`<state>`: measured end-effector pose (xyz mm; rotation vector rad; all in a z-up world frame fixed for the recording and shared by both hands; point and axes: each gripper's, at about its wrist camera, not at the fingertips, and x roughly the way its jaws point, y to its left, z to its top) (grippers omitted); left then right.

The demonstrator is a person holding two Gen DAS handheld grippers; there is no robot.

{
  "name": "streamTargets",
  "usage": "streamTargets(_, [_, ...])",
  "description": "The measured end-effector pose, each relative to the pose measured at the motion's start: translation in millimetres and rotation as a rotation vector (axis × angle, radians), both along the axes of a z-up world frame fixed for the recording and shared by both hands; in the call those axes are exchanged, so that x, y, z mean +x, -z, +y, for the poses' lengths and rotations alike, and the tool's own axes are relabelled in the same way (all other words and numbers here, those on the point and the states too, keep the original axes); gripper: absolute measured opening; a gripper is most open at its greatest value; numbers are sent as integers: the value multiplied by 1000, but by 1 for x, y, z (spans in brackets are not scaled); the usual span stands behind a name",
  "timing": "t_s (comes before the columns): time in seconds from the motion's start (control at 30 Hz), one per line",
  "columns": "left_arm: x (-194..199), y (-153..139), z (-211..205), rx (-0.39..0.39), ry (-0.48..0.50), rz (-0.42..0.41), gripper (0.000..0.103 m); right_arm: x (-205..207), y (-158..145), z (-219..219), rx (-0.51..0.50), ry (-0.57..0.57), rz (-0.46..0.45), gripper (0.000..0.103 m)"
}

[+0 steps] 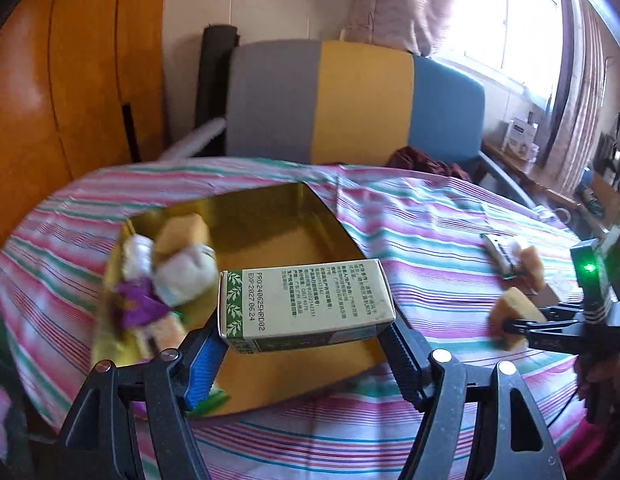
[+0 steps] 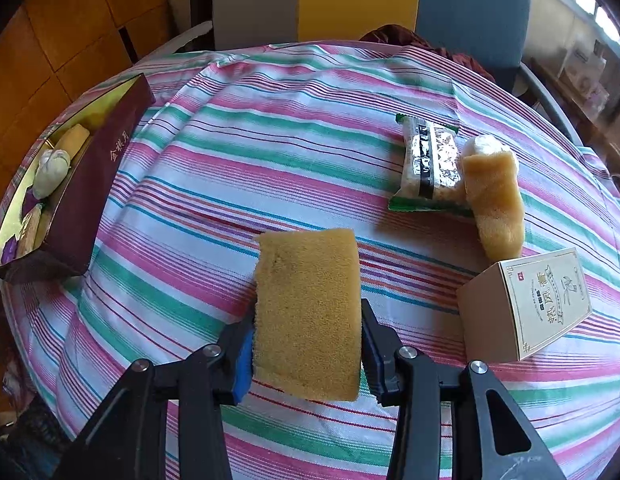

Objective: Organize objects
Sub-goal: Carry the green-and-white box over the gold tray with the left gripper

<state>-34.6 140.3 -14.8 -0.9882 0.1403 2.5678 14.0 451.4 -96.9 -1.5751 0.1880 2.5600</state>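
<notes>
My left gripper [image 1: 305, 332] is shut on a small white and green carton [image 1: 305, 304] and holds it above the open gold-lined box [image 1: 277, 220]. Several soft toys and a yellow sponge piece [image 1: 165, 276] lie in the box's left part. My right gripper [image 2: 307, 344] is shut on a yellow sponge block [image 2: 307, 316] above the striped cloth; it also shows in the left wrist view [image 1: 514, 320]. In the right wrist view the box [image 2: 93, 188] stands at the far left with dark red walls.
On the striped cloth [image 2: 269, 152] lie a green-edged snack packet [image 2: 428, 164], a rolled sponge cake [image 2: 494, 204] and a beige carton [image 2: 526, 308] at the right. A grey, yellow and blue chair back [image 1: 350, 100] stands behind the table. A wooden wardrobe [image 1: 69, 72] is at the left.
</notes>
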Motion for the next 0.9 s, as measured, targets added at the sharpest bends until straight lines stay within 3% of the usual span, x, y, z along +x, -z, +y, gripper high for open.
streamTargets(0.53, [-13,-4,-2,-28,-15,2,73,0,0,-4,19,-4,-1,46])
streamTargets(0.73, [-36,6,-4,8,6,-94,73,-1,0,-5,22,-3,-3,46])
streamTargets(0.9, [-91,13,-12,88,3,-222,73,-2,-1,-6,27,-5,-4,46])
